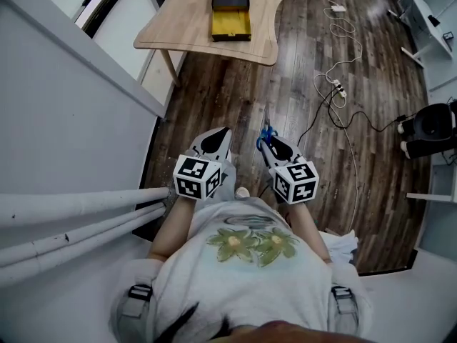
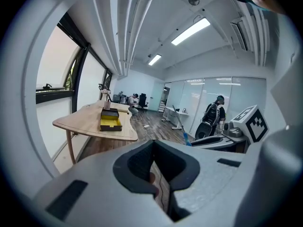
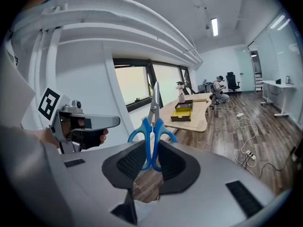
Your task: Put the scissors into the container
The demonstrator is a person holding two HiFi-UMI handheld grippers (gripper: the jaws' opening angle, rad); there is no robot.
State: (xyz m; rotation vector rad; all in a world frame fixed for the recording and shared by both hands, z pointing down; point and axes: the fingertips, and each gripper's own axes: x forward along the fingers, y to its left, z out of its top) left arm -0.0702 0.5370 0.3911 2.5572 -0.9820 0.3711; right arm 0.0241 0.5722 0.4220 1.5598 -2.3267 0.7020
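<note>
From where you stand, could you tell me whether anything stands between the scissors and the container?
Nothing visible does. The right gripper holds the scissors, and only open floor and the table edge lie between them and the container.

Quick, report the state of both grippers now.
Left gripper: shut, nothing between the jaws.
Right gripper: shut on the blue-handled scissors.
</note>
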